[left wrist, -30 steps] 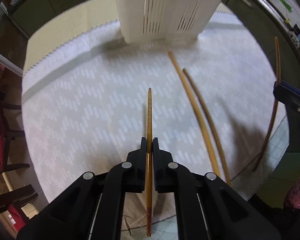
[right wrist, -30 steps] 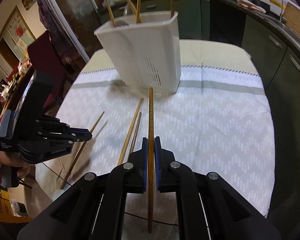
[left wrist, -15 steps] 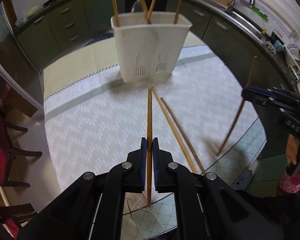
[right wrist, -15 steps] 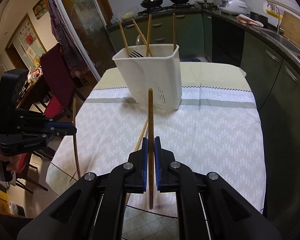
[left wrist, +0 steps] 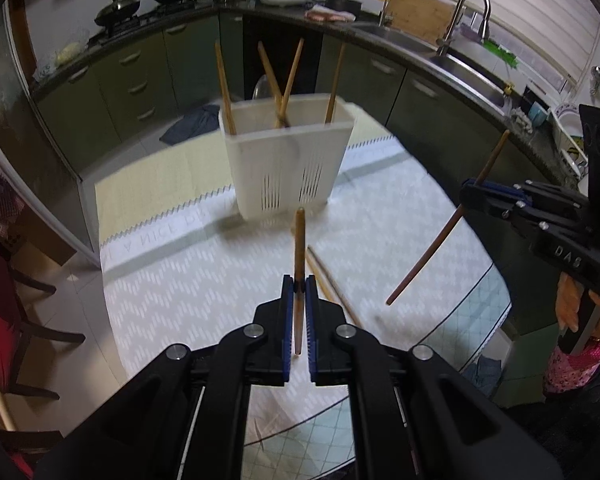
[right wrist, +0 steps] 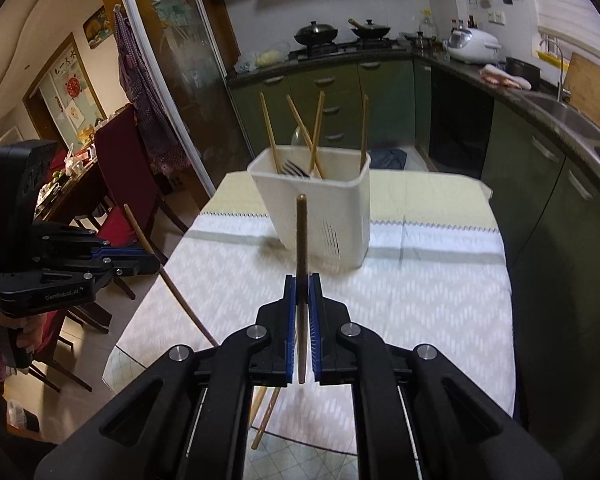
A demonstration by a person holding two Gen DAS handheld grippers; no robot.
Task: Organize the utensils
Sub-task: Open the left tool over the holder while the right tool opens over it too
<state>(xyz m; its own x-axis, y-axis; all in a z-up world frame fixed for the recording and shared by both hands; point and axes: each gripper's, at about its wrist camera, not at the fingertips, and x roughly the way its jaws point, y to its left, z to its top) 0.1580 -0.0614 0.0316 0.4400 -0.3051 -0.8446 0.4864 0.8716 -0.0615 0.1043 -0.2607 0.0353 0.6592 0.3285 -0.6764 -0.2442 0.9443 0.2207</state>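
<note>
My left gripper (left wrist: 299, 280) is shut on a light wooden chopstick (left wrist: 299, 240), held in the air and pointing toward the white utensil holder (left wrist: 286, 172). My right gripper (right wrist: 302, 282) is shut on a darker chopstick (right wrist: 301, 232), also aimed at the holder (right wrist: 324, 212). Several chopsticks and a fork (right wrist: 294, 169) stand in the holder. Two more chopsticks (left wrist: 330, 284) lie on the white patterned tablecloth (left wrist: 204, 280), partly hidden by my left fingers. Each gripper also shows in the other's view: the right gripper (left wrist: 470, 196) at the right edge, the left gripper (right wrist: 152, 262) at the left.
The round table's near edge (left wrist: 484, 320) drops to a tiled floor. Red chairs (right wrist: 116, 168) stand on the left side. Green kitchen cabinets (left wrist: 420, 92) and a sink counter curve behind and to the right of the table. A person's hand (left wrist: 570, 304) holds the right gripper's handle.
Both grippers have risen from the table, each with its chopstick still clamped. The holder's rim and the chopsticks inside have come into view.
</note>
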